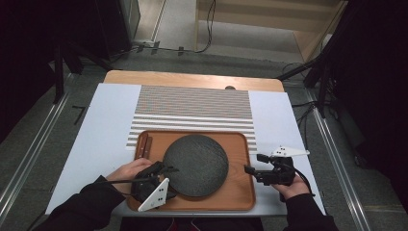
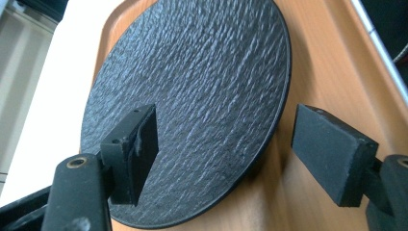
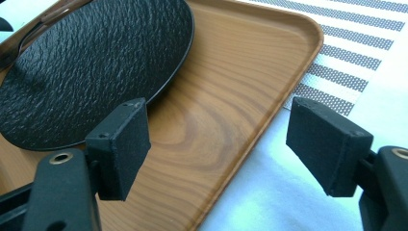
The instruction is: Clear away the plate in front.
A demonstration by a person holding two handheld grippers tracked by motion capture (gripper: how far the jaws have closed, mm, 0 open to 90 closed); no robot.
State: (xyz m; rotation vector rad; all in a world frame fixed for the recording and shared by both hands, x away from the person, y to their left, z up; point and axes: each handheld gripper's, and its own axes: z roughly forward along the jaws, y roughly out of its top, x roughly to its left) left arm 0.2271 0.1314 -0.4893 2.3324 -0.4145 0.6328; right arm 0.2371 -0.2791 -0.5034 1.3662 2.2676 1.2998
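A round black textured plate (image 1: 196, 164) lies on a brown wooden tray (image 1: 238, 192) near the table's front edge. My left gripper (image 1: 166, 169) is at the plate's left rim and stands open. In the left gripper view, one jaw of that gripper (image 2: 223, 149) hangs over the plate (image 2: 192, 72) and the other over the tray (image 2: 327, 72) just outside the rim; neither pad presses on it. My right gripper (image 1: 255, 163) stands open at the tray's right edge with nothing between its jaws. In the right gripper view, that gripper (image 3: 216, 144) straddles the rim of the tray (image 3: 231, 86), short of the plate (image 3: 86, 57).
Two brown wooden-handled items (image 1: 143, 146) lie along the tray's left side. A striped placemat (image 1: 192, 110) lies behind the tray on the white table cover (image 1: 106, 125). The same placemat (image 3: 346, 53) appears past the tray's corner in the right gripper view.
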